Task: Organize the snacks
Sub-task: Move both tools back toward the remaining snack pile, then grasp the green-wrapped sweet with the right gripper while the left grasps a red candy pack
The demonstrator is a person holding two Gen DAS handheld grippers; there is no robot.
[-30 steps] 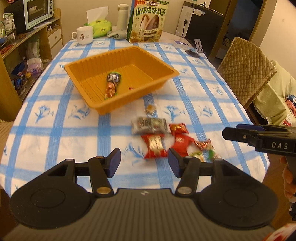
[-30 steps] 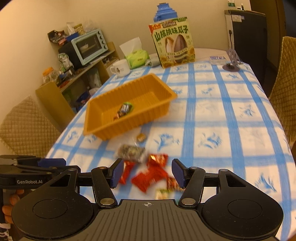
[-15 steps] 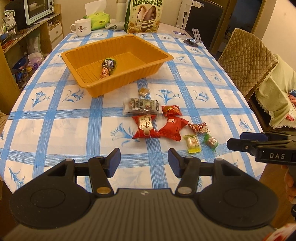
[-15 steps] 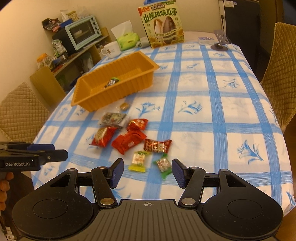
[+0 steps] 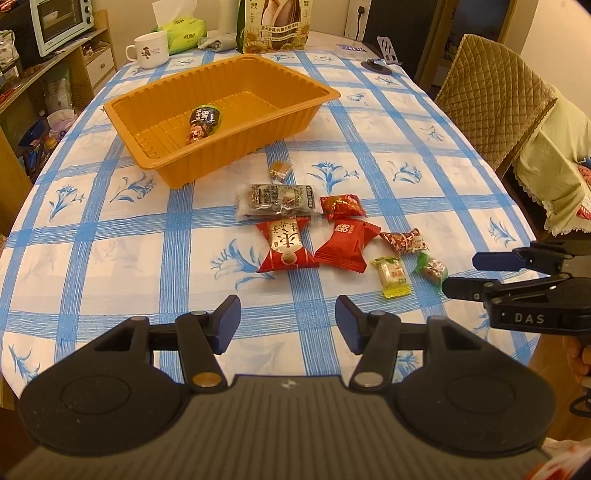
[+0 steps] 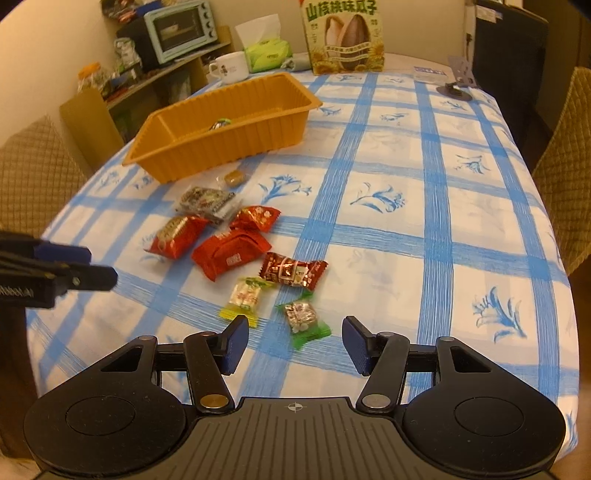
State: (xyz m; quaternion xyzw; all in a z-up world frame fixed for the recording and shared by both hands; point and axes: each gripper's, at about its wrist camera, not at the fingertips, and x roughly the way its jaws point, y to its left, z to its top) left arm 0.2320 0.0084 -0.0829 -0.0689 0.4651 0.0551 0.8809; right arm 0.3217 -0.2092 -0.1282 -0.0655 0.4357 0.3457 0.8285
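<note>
An orange tray stands on the blue-checked tablecloth and holds a dark wrapped snack. Several wrapped snacks lie loose in front of it: a grey packet, a red-and-gold packet, a red packet, a yellow candy and a green candy. My left gripper is open and empty, short of the red packets. My right gripper is open and empty, just before the green candy. It also shows in the left wrist view.
A sunflower-seed bag, a white mug and a tissue pack stand at the table's far end. A phone stand is at far right. Quilted chairs flank the table. A shelf with an oven is left.
Both grippers have pulled back and lowered towards the near table edge; the snack pile now sits further ahead and the right gripper lines up with the green candy. Both stayed open.
</note>
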